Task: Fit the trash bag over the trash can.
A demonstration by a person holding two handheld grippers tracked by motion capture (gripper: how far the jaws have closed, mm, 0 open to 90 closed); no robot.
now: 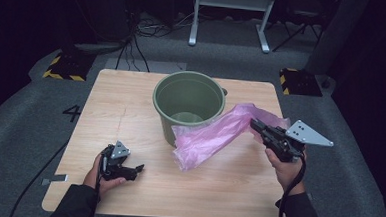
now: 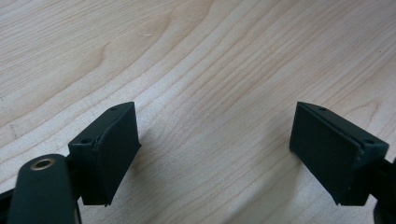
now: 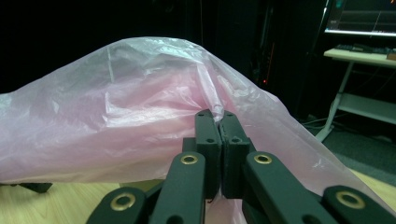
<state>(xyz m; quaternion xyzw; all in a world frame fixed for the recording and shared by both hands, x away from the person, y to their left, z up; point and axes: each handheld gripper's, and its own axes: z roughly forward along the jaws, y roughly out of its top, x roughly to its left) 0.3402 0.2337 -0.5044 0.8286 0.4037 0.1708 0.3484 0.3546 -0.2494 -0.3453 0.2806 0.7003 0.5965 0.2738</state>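
A green bucket (image 1: 188, 104) stands upright at the middle back of the wooden table (image 1: 131, 100). A pink plastic bag (image 1: 214, 134) droops from the bucket's right side down to the table. My right gripper (image 1: 255, 124) is shut on the bag's upper edge and holds it lifted; in the right gripper view the bag (image 3: 116, 121) billows over the closed right gripper (image 3: 218, 121). My left gripper (image 1: 138, 168) rests low at the front left of the table, open. In the left gripper view, bare wood lies in the gap of the left gripper (image 2: 215, 144).
Grey carpet surrounds the table. Two yellow-and-black striped blocks (image 1: 63, 66) (image 1: 297, 81) sit on the floor by the far corners. A white desk frame (image 1: 231, 15) and cables (image 1: 134, 40) lie beyond. A cable (image 1: 42, 175) trails off the left front.
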